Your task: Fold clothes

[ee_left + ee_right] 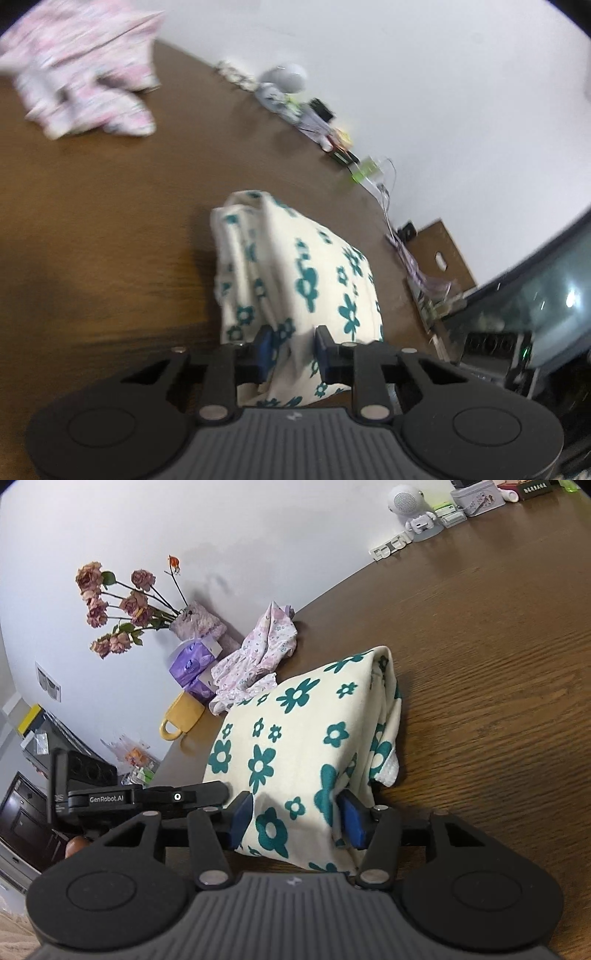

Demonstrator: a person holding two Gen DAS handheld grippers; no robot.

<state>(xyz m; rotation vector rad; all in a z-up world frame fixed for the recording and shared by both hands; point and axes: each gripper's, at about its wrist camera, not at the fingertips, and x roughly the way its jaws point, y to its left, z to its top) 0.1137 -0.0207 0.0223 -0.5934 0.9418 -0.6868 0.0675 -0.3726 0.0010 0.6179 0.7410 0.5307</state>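
Note:
A cream cloth with teal flowers (295, 273) lies folded on the brown wooden table (92, 206). My left gripper (293, 350) has its blue pads on either side of a bunched near edge of the cloth, close on it. In the right wrist view the same cloth (303, 734) sits as a folded bundle, and my right gripper (297, 821) straddles its near edge with the pads wide apart. The left gripper's body (147, 797) shows at the cloth's left side. A crumpled pink floral garment (85, 70) lies farther back on the table; it also shows in the right wrist view (258, 653).
Along the wall stand a vase of dried flowers (192, 622), a purple tissue pack (194, 668), a yellow mug (181, 716), a white robot figure (413, 506) and small boxes (476, 496). A dark glass-fronted unit (535, 302) stands at the table's right end.

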